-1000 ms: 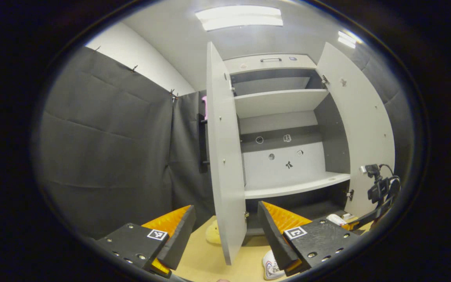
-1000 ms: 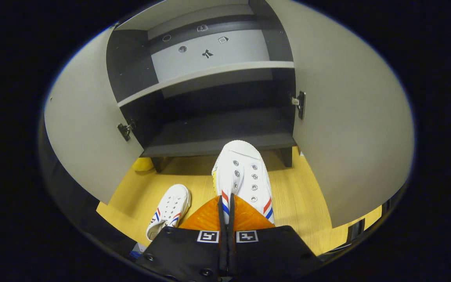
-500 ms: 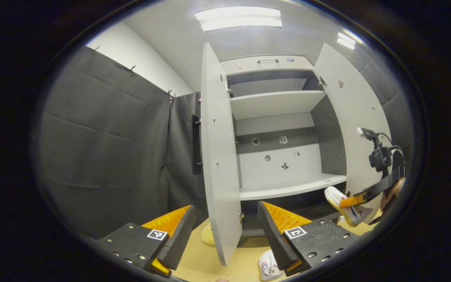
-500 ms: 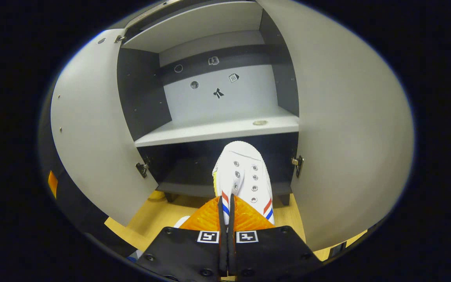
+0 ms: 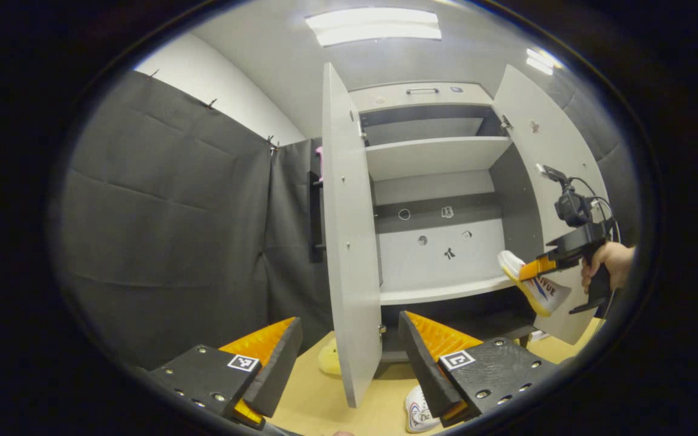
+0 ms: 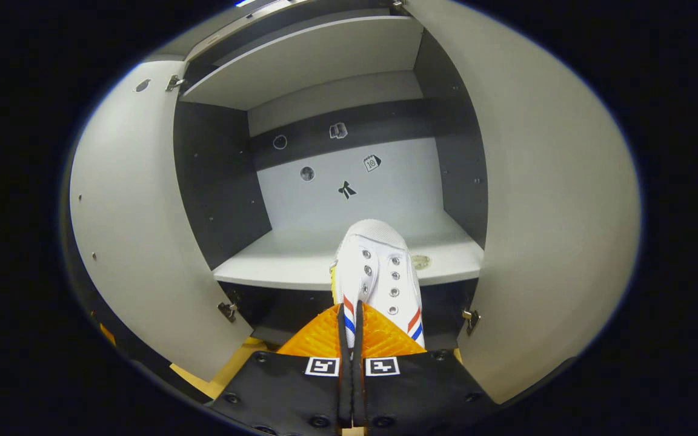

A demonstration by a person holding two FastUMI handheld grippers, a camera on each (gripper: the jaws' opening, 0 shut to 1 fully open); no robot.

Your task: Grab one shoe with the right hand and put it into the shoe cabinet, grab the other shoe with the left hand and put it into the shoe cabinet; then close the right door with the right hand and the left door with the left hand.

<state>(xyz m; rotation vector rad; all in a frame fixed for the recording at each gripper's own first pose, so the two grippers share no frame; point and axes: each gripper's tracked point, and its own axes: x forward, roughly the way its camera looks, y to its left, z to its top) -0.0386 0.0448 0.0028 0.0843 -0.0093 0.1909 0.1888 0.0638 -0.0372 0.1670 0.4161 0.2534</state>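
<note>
Raised since a second ago, the right gripper [image 6: 349, 339] clamps the heel of a white canvas shoe with red and blue stripes [image 6: 376, 275], toe ahead over the grey two-door shoe cabinet's [image 6: 337, 254] middle shelf. Beneath the wide-open left gripper [image 5: 349, 357], the other white shoe [image 5: 417, 413] lies on the wooden floor [image 5: 319, 399].

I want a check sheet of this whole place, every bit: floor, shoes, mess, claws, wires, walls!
Surface: wooden floor, bare where seen.
Job's things: one shoe held in the air at the middle shelf; other shoe on the floor; cabinet's left door and right door open.
Clutter: pale yellow lump on the floor by the cabinet.
Claws: right claw shut on the shoe; left claw open, empty.
Cables: black wire on the right claw.
Surroundings: black cloth wall, ceiling light.
</note>
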